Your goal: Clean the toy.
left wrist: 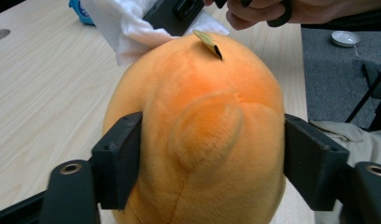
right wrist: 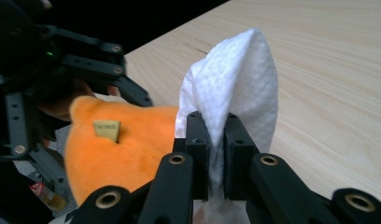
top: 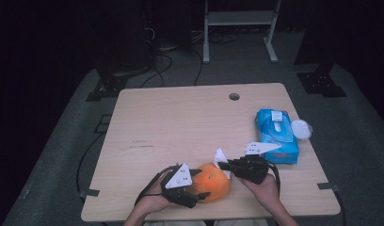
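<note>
Orange plush toy [left wrist: 198, 135] sits at the near edge of the table [top: 180, 122], just in front of the person, clamped across its body by the left gripper [left wrist: 212, 158], whose jaws press into the soft pile on either side. A small yellow tag [left wrist: 207, 43] sticks up from its top. Touching the toy's far side, the right gripper [right wrist: 216, 154] has its jaws pressed together on a folded white wipe [right wrist: 235, 79], which stands up above them. Farther right on the table lies the blue wipe pack [top: 276, 134] with a round white lid [top: 301, 128] beside it. Judging from this, the likely trouble is the plush giving under the wipe: a firm stroke could squeeze it out of the left jaws or roll it toward the table edge. The wipe is held by a thin fold only, so dragging over the fuzzy fabric or catching the tag might pull it free
</note>
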`<action>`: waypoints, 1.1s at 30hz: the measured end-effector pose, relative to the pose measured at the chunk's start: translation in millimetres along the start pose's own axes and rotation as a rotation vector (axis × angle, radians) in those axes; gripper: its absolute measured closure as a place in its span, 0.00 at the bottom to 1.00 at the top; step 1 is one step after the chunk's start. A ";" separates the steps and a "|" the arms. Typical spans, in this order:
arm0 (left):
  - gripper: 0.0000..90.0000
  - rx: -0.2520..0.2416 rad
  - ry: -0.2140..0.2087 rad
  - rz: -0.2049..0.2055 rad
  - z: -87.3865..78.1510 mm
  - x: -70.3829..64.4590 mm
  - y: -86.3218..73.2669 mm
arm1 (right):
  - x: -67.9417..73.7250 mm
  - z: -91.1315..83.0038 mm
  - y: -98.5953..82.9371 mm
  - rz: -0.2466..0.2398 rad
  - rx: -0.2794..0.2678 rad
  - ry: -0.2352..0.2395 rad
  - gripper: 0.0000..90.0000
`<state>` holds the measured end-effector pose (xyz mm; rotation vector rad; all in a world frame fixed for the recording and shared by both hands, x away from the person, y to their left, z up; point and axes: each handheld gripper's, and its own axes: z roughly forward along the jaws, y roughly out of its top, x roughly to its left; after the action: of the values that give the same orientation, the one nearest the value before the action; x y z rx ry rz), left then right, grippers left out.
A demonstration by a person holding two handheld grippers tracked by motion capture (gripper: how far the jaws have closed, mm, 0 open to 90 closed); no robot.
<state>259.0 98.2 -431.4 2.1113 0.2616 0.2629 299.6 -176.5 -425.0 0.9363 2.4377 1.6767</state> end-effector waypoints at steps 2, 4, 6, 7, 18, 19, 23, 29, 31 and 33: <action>0.31 -0.002 -0.009 0.008 -0.9 0.1 -0.1 | -5.1 -0.5 -2.1 0.017 0.013 -0.019 0.91; 0.30 -0.002 -0.011 0.001 -1.6 1.0 -0.6 | -11.7 -0.9 -5.6 0.031 0.033 -0.051 0.91; 0.22 -0.012 -0.015 -0.049 -1.3 4.0 -1.7 | -19.8 0.1 -11.6 0.038 0.075 -0.097 0.91; 0.20 -0.013 -0.006 -0.064 -1.4 5.6 -2.2 | -24.1 -0.1 -15.1 0.070 0.071 -0.087 0.91; 0.39 -0.034 0.053 -0.075 -9.8 10.8 -0.3 | -12.8 -6.0 -3.6 0.030 0.023 -0.031 0.91; 0.39 -0.036 0.056 -0.078 -10.7 11.3 -0.2 | -18.4 -4.6 -7.7 0.061 0.039 -0.039 0.91; 0.41 -0.052 0.074 -0.077 -12.4 10.3 2.2 | -9.5 -3.6 -4.0 0.054 0.016 -0.026 0.91; 0.43 -0.108 0.077 -0.115 -19.4 12.2 9.6 | 8.7 -8.5 11.0 -0.012 -0.053 0.043 0.91; 0.43 -0.116 0.085 -0.122 -22.4 12.2 12.2 | 0.4 -5.0 4.1 0.010 -0.014 0.009 0.91; 0.43 -0.091 0.098 -0.103 -20.6 10.4 12.0 | -4.2 -1.1 -2.7 0.055 -0.012 0.025 0.91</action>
<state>263.9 111.6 -409.6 1.9908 0.4071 0.3115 301.4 -180.1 -428.2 0.9955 2.4360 1.7287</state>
